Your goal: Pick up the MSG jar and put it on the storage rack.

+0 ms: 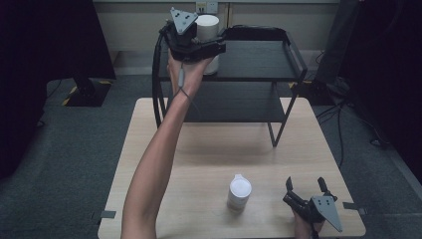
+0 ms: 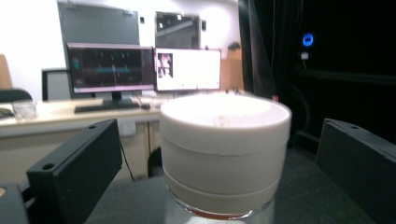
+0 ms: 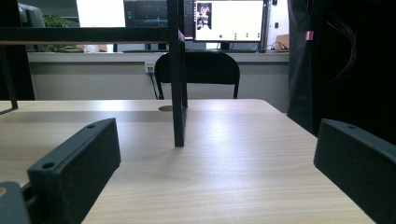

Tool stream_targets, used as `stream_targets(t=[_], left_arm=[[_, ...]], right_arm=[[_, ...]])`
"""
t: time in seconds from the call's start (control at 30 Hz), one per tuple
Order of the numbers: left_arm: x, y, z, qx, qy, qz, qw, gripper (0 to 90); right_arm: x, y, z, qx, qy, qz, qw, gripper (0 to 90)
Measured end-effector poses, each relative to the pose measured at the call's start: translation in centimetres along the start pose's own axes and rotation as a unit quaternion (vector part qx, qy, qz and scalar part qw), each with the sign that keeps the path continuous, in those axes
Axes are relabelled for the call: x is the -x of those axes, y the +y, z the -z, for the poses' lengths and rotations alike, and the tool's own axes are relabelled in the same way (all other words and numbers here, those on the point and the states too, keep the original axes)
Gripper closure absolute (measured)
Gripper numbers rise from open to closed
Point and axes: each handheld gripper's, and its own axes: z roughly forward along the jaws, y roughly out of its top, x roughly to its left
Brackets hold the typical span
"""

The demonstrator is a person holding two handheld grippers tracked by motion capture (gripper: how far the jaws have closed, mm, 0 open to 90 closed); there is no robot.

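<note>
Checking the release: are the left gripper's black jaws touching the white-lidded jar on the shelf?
Apart: the left gripper view shows gaps between both jaws and the white-lidded jar.

Second white-lidded jar [image 1: 239, 192] upright on wooden table [image 1: 209, 149]; monitors [image 2: 144, 65], dark chair [image 3: 197, 74] behind.

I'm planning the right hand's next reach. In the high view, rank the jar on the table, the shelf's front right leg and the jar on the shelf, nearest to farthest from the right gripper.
From the right gripper:
1. Jar on the table, just to its left.
2. Shelf's front right leg, farther back on the table.
3. Jar on the shelf, far back left, between the left gripper's fingers.
</note>
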Motion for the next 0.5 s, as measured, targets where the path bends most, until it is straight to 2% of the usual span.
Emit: stream_targets(t=[0.5], left_arm=[[0.6, -0.4, 3.2, 0.008, 0.009, -0.009, 0.9999, 0.0]], right_arm=[[0.0, 0.0, 0.0, 0.000, 0.001, 0.000, 1.0000, 0.0]])
